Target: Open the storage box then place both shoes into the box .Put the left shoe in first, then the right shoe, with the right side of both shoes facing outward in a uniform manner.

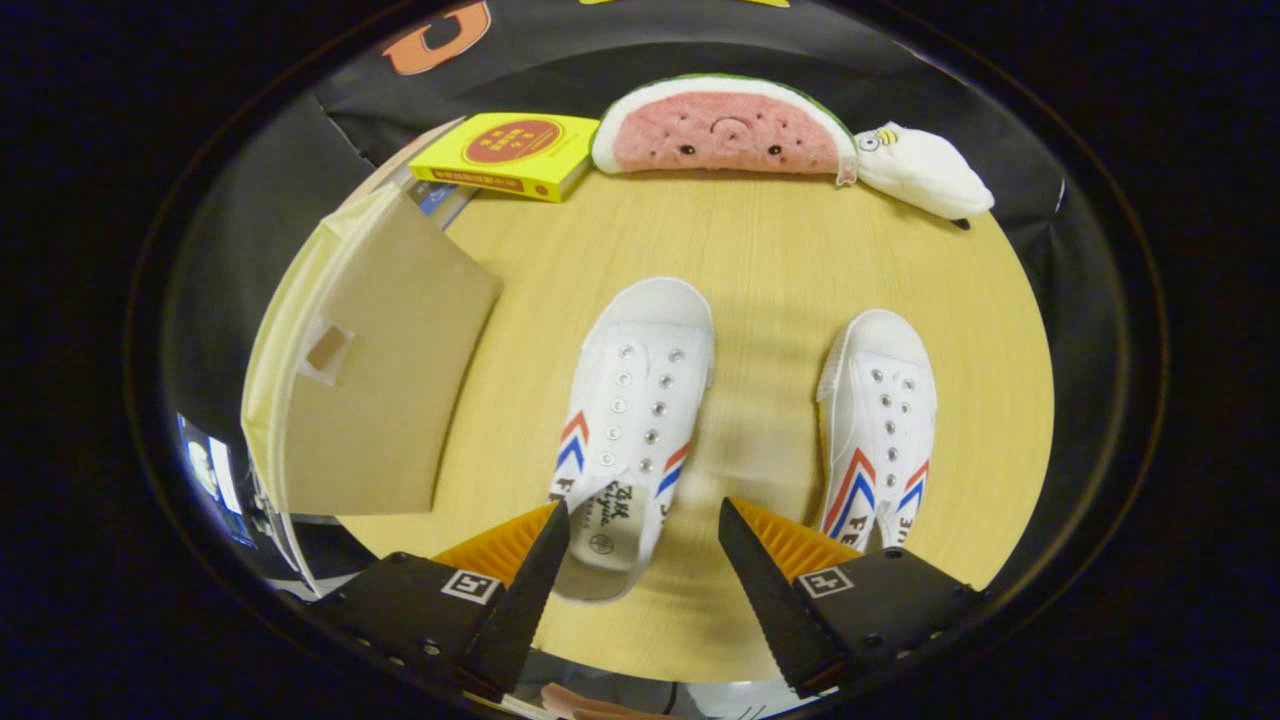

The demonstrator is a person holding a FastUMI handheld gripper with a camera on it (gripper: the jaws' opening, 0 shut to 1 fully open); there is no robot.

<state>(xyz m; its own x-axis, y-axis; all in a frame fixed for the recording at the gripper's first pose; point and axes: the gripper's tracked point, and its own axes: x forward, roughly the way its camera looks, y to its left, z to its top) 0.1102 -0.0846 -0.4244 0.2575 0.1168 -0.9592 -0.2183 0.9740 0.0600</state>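
The tool (640,560) hangs over a pale wood-grain worktop (760,260), its two wedge-shaped fingers spread wide apart and pressing on nothing. Each finger tapers to a point, has a ribbed pad on its inner face, and carries a small square printed marker on its blocky base.

Between the fingers lies the heel end of one white canvas shoe (632,430), closer to the left finger, whose tip overlaps the shoe's side. The shoe points away from the tool, its rounded rubber toe cap farthest off. It has two rows of metal eyelets without laces, red and blue chevron stripes on both sides, and an open collar showing a printed insole. The second shoe (880,430), of the same make, lies beyond the right finger and to its right, well apart from the first, also toe away. Whether the left finger actually touches the nearer shoe or merely hovers above it is hard to tell from this angle.

To the left of the tool stands the storage box (360,370), a cream-coloured fabric container whose stiff flat panel, with a small rectangular cut-out, faces up and towards the shoes.

Far beyond the fingers, along the back of the worktop, sit a flat yellow carton (505,155) with a red oval, a plush watermelon slice (725,125) with a fuzzy pink face and green rind, and a soft white plush toy (925,170) just beside it.
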